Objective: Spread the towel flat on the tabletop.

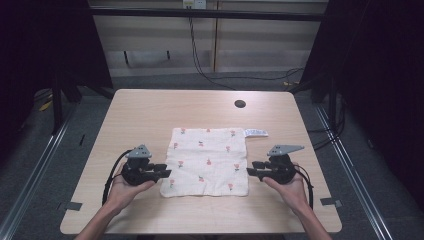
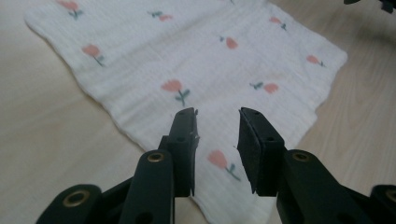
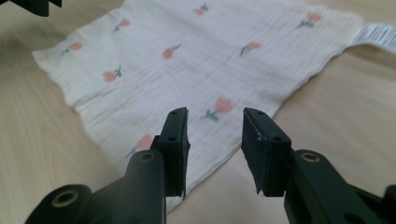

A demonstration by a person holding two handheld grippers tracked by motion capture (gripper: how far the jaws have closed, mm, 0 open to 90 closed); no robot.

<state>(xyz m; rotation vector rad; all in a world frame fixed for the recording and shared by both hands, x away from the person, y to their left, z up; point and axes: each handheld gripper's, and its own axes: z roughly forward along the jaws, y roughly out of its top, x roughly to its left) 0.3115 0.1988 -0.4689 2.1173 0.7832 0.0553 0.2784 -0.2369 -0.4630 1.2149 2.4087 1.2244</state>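
Note:
A white cloth printed with small pink flowers lies flat on the middle of the table, a white label sticking out at its far right corner. My left gripper rests at the cloth's left edge, pointing right, jaws open. The right gripper sits at the cloth's right edge, pointing left, also open. In the left gripper view the cloth spreads ahead of the open left gripper, nothing between the jaws. The right gripper view shows the cloth and label beyond the open right gripper.
The light wooden table has a round dark cable hole near its far edge. Dark curtains hang at both sides, and cables run over the floor behind the table.

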